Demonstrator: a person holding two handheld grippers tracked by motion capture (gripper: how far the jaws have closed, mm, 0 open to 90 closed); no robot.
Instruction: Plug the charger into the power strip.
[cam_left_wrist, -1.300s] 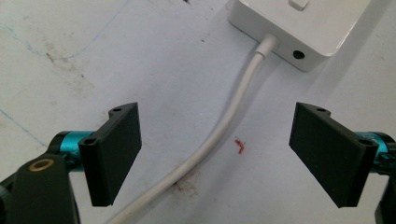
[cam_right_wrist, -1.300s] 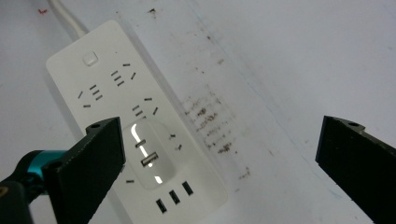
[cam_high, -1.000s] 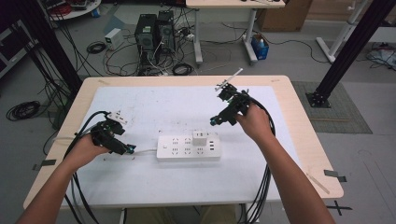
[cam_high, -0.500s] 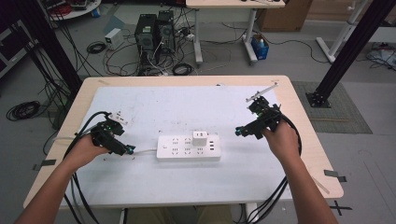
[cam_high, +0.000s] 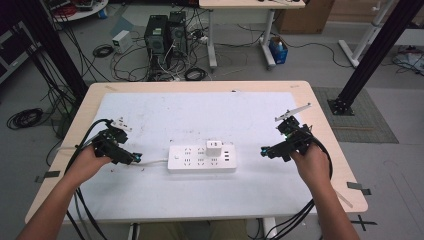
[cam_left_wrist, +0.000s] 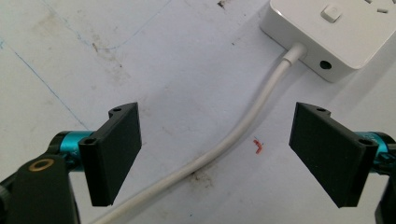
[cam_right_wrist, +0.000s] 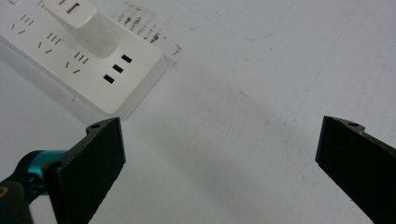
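A white power strip (cam_high: 201, 158) lies in the middle of the white mat, with a white plug adapter (cam_high: 214, 148) standing in one of its sockets. Its white cord (cam_left_wrist: 224, 149) runs out of the strip's left end (cam_left_wrist: 327, 37) and passes between the jaws of my left gripper (cam_high: 134, 159), which is open and low over the mat, not pressing the cord. My right gripper (cam_high: 266, 151) is open with nothing between its jaws, a short way right of the strip's USB end (cam_right_wrist: 116, 70), where the adapter (cam_right_wrist: 81, 25) stands.
The mat (cam_high: 200, 115) covers most of the wooden table (cam_high: 325, 120). A small red scrap (cam_left_wrist: 257, 146) lies on the mat beside the cord. Black cables trail from both grippers off the near edge. Computers and wires sit on the floor beyond the table.
My right gripper has swung from above the strip's far right out to the right and down toward the mat. The left gripper has stayed in place.
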